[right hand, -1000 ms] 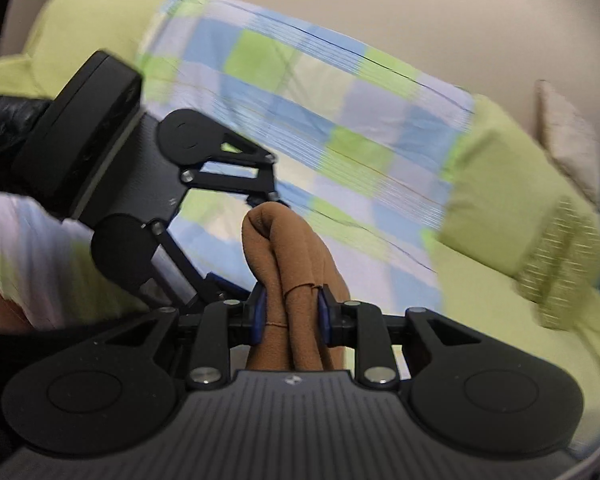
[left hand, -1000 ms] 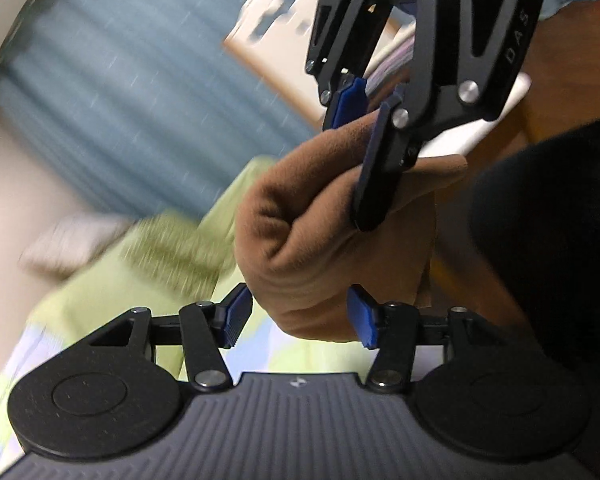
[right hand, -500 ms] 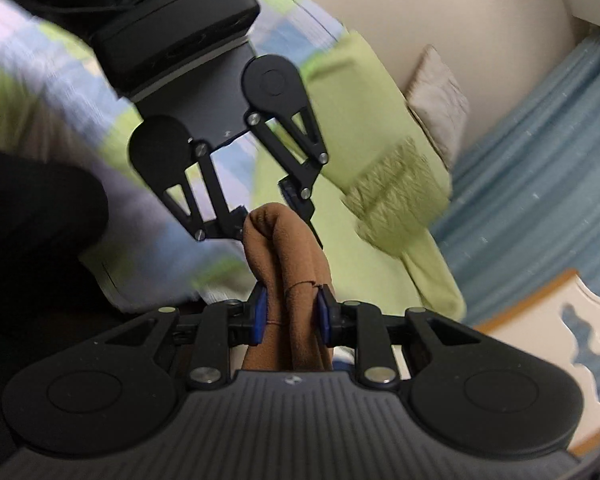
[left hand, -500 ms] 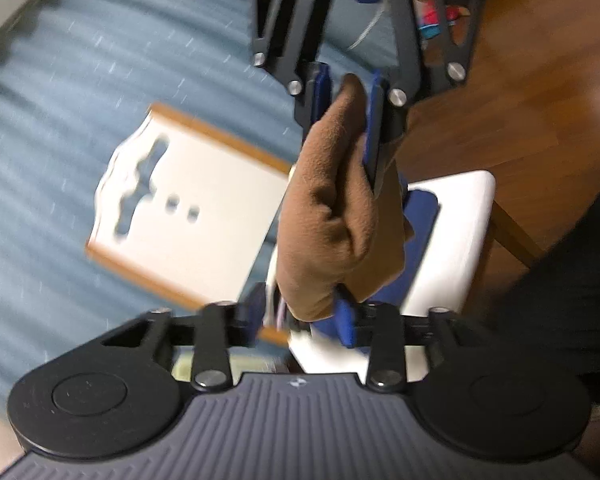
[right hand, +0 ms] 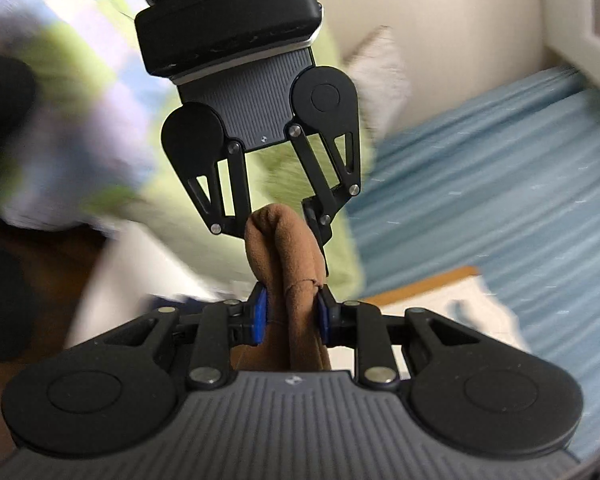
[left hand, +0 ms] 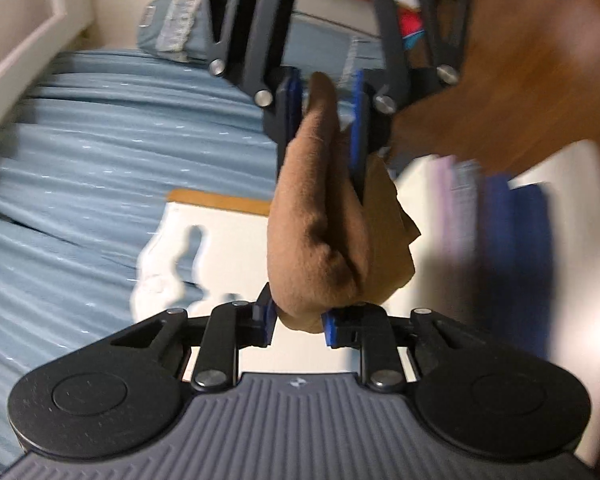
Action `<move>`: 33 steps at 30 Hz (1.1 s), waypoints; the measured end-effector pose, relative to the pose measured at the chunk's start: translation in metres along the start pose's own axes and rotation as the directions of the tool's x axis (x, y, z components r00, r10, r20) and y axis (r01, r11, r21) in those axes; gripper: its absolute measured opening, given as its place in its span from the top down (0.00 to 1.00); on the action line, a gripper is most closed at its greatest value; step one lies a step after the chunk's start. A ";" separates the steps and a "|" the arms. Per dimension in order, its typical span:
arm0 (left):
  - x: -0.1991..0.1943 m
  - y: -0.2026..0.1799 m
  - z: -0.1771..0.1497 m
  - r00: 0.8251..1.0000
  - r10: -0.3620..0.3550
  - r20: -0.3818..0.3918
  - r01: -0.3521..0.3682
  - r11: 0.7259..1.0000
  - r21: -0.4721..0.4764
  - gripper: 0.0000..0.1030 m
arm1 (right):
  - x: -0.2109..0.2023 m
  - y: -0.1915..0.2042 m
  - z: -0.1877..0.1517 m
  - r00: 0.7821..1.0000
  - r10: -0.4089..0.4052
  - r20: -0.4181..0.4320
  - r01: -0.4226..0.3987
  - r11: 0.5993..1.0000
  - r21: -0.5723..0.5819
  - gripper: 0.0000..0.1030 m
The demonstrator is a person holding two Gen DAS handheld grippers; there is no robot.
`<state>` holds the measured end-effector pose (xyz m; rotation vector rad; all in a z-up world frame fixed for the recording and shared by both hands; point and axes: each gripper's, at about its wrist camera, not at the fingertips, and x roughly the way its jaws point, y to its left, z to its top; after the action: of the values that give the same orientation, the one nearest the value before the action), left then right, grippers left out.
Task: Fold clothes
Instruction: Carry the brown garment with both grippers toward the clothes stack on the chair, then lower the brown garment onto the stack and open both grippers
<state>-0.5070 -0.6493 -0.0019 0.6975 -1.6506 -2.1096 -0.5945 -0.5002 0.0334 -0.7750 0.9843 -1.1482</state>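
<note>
A small folded brown cloth [left hand: 312,240] hangs in the air between my two grippers, which face each other. My left gripper [left hand: 298,322] has the cloth's lower bulge between its blue pads; its jaws are closing and the pads press on the fabric. Opposite it, my right gripper [left hand: 324,116] pinches the cloth's other end. In the right wrist view the brown cloth [right hand: 292,264] is bunched between the pads of my right gripper [right hand: 292,316], which is shut on it. Behind it stands my left gripper [right hand: 278,224], held by a dark-gloved hand.
A blue pleated curtain [left hand: 100,140] fills the left side. Below the cloth stands a white chair [left hand: 204,240] with a wood-edged back and blurred folded clothes [left hand: 500,220] on its seat. Wooden floor [left hand: 540,60] lies at the right. Green bedding [right hand: 284,176] is behind the left gripper.
Both grippers have swung with the brown cloth away from the checked bed towards the chair and curtain, rolling as they went. The left jaws have narrowed onto the cloth.
</note>
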 end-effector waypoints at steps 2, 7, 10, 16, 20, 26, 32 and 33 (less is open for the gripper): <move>0.037 0.005 -0.012 1.000 0.014 -0.023 -0.016 0.997 -0.072 0.71 | 0.028 -0.011 -0.012 0.998 -0.059 -0.020 0.059 0.998 0.014 0.80; 0.109 -0.039 -0.054 0.965 -0.214 -0.151 0.186 0.966 -0.179 0.67 | 0.111 0.006 -0.051 0.990 0.040 -0.133 -0.030 0.996 0.081 0.79; 0.113 -0.064 -0.078 0.944 -0.281 -0.172 0.239 0.943 -0.232 0.67 | 0.141 0.027 -0.062 0.970 0.173 -0.172 -0.149 0.978 0.144 0.79; 0.080 -0.076 -0.092 0.972 -0.204 -0.119 0.174 0.959 -0.225 0.58 | 0.136 0.036 -0.061 0.965 0.204 -0.165 -0.177 0.970 0.166 0.75; 0.061 -0.083 -0.079 0.985 -0.170 -0.038 0.161 0.971 -0.178 0.54 | 0.128 0.042 -0.067 0.969 0.166 -0.183 -0.151 0.984 0.095 0.72; 0.064 -0.088 -0.069 0.985 -0.172 -0.030 0.168 0.979 -0.117 0.53 | 0.151 0.027 -0.064 0.961 0.183 -0.205 -0.130 0.960 0.247 0.81; 0.042 -0.064 -0.087 0.982 -0.173 -0.081 0.154 0.967 -0.205 0.52 | 0.158 0.026 -0.055 0.953 0.212 -0.217 -0.129 0.931 0.340 0.81; 0.038 -0.055 -0.091 0.983 -0.166 -0.081 0.142 0.960 -0.239 0.52 | 0.158 0.030 -0.054 0.951 0.216 -0.220 -0.138 0.936 0.324 0.81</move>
<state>-0.4832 -0.7290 -0.0780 0.8642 -1.3059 -2.2874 -0.6162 -0.6466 -0.0501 -0.2869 1.0321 -1.2222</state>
